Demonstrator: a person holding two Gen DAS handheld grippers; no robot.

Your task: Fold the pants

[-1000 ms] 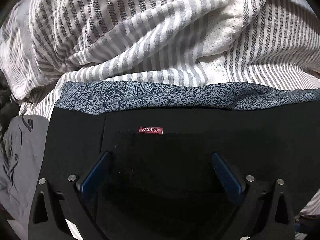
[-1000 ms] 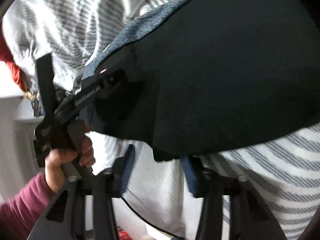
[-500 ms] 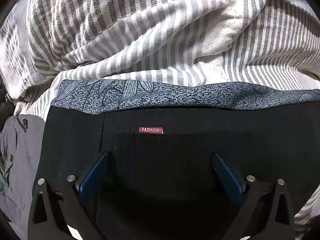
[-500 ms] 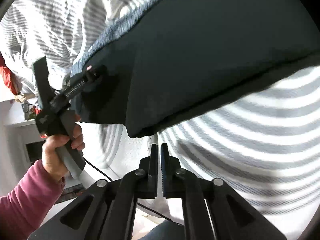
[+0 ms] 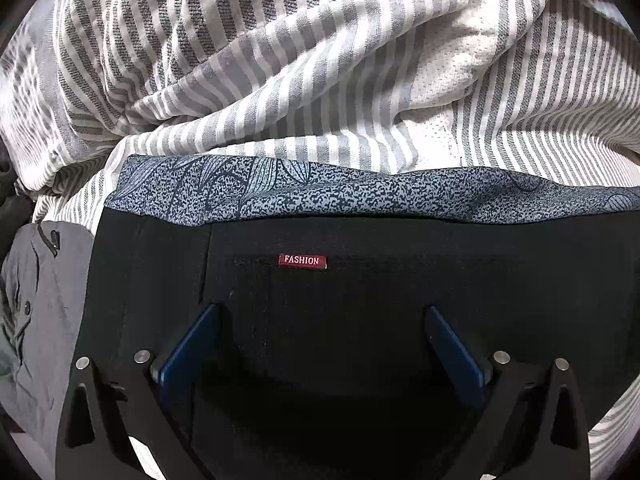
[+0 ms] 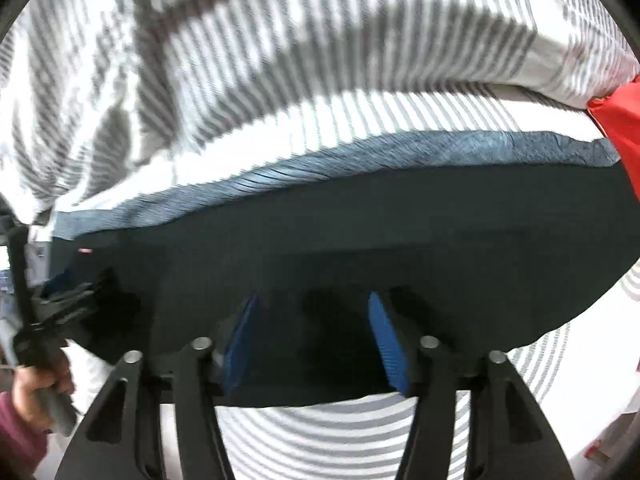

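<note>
The black pants [image 5: 360, 300] lie flat on the striped bed [image 5: 300, 80], over a blue patterned cloth [image 5: 320, 192] at 12 o'clock. The left gripper [image 5: 320, 344] rests on them below the red label [image 5: 302, 261], jaws wide and holding nothing. The right gripper [image 6: 316, 336] sits over the near edge, jaws also wide. The fabric looks soft, light and limp, likely to sag, so pinching an edge or corner seems best.

I found no clearance beneath my left gripper [image 5: 320, 316]: the folded black pants [image 5: 360, 320] filled the gap between its spread fingers. Rumpled grey-and-white striped bedding [image 5: 280, 80] blocked the far side; a grey buttoned garment [image 5: 36, 300] lay leftward.
</note>
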